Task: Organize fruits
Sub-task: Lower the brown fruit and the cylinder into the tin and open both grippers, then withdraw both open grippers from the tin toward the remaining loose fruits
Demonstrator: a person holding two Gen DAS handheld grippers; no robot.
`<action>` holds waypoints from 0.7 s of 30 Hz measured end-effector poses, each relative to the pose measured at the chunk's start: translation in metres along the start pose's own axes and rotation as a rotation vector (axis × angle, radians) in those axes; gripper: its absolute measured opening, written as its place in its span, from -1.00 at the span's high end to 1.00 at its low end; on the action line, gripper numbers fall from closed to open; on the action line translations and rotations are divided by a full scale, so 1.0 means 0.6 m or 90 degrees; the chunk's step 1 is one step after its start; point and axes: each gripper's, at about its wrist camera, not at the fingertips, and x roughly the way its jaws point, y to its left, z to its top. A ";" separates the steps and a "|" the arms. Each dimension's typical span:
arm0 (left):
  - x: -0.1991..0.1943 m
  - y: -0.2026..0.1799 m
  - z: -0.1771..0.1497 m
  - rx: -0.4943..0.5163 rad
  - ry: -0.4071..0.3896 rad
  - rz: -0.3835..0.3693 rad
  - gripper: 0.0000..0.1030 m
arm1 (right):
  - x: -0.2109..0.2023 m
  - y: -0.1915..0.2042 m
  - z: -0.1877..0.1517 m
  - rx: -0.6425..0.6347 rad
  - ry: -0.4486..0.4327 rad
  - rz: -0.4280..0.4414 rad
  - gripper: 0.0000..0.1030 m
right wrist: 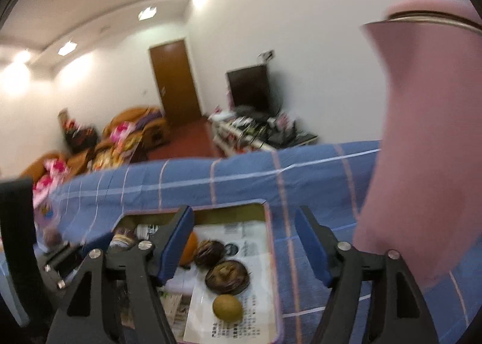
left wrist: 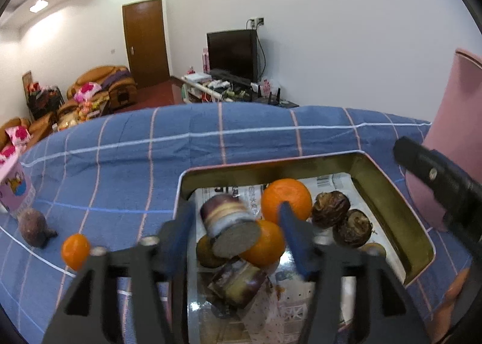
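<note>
An open tin box (left wrist: pixel 391 202) lined with newspaper sits on a blue checked cloth. It holds two oranges (left wrist: pixel 286 199), dark brown round fruits (left wrist: pixel 331 208) and a purple cane piece (left wrist: pixel 238 283). My left gripper (left wrist: pixel 236 223) hangs open over the box. A second cane piece (left wrist: pixel 229 220) lies tilted between its jaws over the oranges, and neither pad touches it. In the right wrist view my right gripper (right wrist: pixel 244 241) stands open and empty above the box rim (right wrist: pixel 271 253). Below it lie two dark fruits (right wrist: pixel 227 276) and a greenish-brown one (right wrist: pixel 227 308).
A tall pink container (left wrist: pixel 452 133) (right wrist: pixel 421 148) stands close on the right of the box. On the cloth to the left lie a dark round fruit (left wrist: pixel 33 226) and a small orange (left wrist: pixel 75 250), beside a pink carton (left wrist: pixel 15 190). The table's far edge drops off behind.
</note>
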 end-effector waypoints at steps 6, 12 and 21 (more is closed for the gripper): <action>-0.022 -0.009 0.001 0.018 -0.044 0.028 -0.98 | -0.007 -0.008 -0.001 0.026 -0.019 -0.017 -0.40; -0.036 -0.018 -0.001 0.040 -0.069 0.041 -1.00 | -0.023 0.014 -0.006 -0.022 -0.059 -0.047 -0.40; -0.059 -0.015 -0.012 0.037 -0.109 0.049 -1.00 | -0.040 0.034 -0.016 -0.059 -0.097 -0.088 -0.40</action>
